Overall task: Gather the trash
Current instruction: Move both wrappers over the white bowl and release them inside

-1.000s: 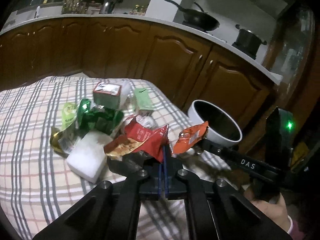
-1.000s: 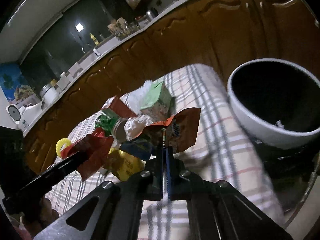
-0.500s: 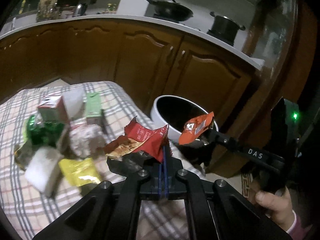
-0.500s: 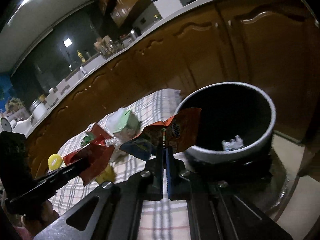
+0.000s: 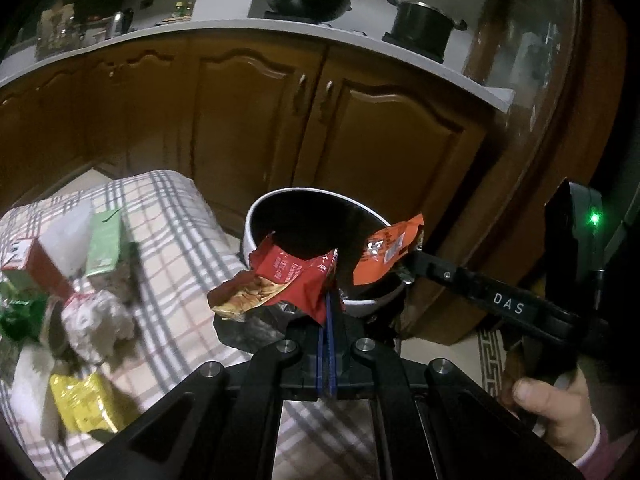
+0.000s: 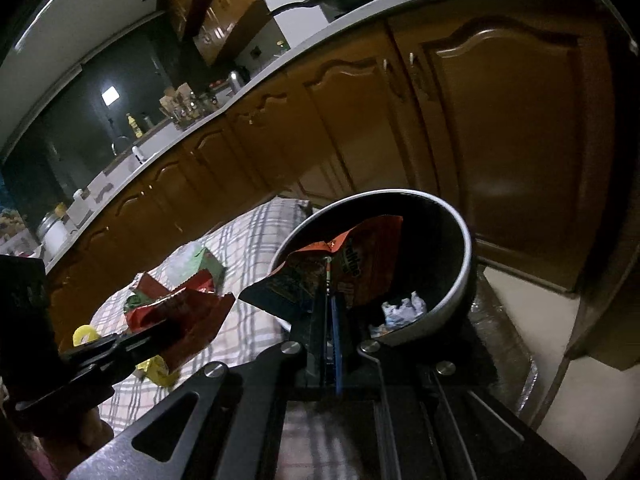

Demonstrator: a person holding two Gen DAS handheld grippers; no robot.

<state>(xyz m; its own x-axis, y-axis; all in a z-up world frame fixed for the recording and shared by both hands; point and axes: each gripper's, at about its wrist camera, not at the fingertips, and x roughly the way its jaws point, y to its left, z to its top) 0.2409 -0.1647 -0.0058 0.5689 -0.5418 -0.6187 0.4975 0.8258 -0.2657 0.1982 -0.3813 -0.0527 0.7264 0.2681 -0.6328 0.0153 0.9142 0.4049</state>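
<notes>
My left gripper (image 5: 327, 300) is shut on a red snack wrapper (image 5: 280, 280) and holds it at the near rim of the white trash bin (image 5: 256, 216). My right gripper (image 6: 329, 280) is shut on an orange snack wrapper (image 6: 360, 264) and holds it over the bin's (image 6: 466, 256) dark opening. The orange wrapper (image 5: 386, 248) and the right gripper (image 5: 408, 268) also show in the left wrist view. The red wrapper (image 6: 180, 312) shows in the right wrist view, beside the bin. Crumpled paper (image 6: 400, 306) lies inside the bin.
More trash lies on the plaid tablecloth (image 5: 180, 216): a green carton (image 5: 105, 246), a red-and-white box (image 5: 36, 264), crumpled white paper (image 5: 100, 320), a yellow packet (image 5: 86, 404). Brown kitchen cabinets (image 5: 360, 140) stand behind the bin, with a wok (image 5: 304, 0) and a pot (image 5: 424, 26) on the counter.
Both grippers have moved right, away from the trash pile and toward the bin, each still holding its wrapper. The orange wrapper now hangs over the bin's opening.
</notes>
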